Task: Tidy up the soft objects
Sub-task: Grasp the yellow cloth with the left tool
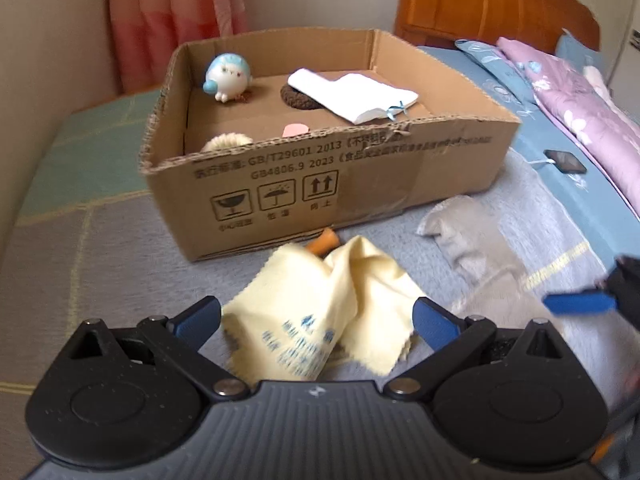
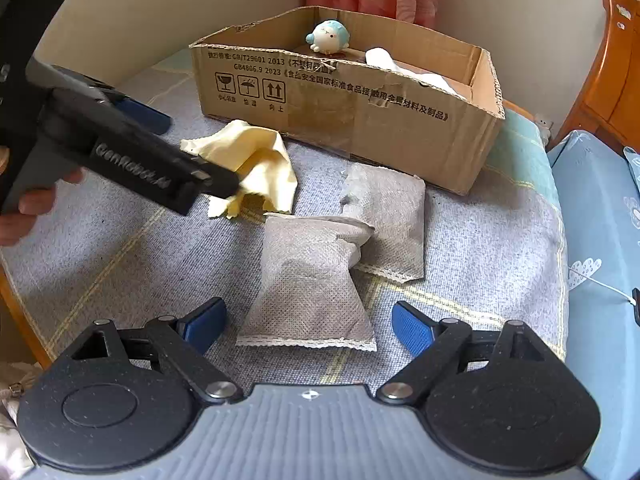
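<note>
The left gripper [image 1: 318,316] hung spread wide and empty over the yellow cloth [image 1: 320,320], which lay crumpled on the bed cover [image 1: 100,248] directly between and ahead of its fingers, just short of the box [image 1: 320,168]. The cloth's longer run pointed roughly from the gripper toward the box wall, with an orange thing [image 1: 324,242] peeping out at its far end, too hidden to name. The right gripper [image 2: 308,326] was likewise spread and held nothing; the near grey pouch [image 2: 308,280] lay straight ahead between its fingers, long axis running away from it, its far end resting against a second pouch [image 2: 392,216] that lay nearer the box. So each hand was nearest its own piece: left to cloth, right to pouch. The box stood open-topped beyond both, already holding a blue toy [image 1: 228,76], a white cloth [image 1: 352,96] and other small pieces, with bare floor left near its front wall. That front wall looked like the edge to clear, and the two grippers sat close enough that they might crowd each other on the way over.
</note>
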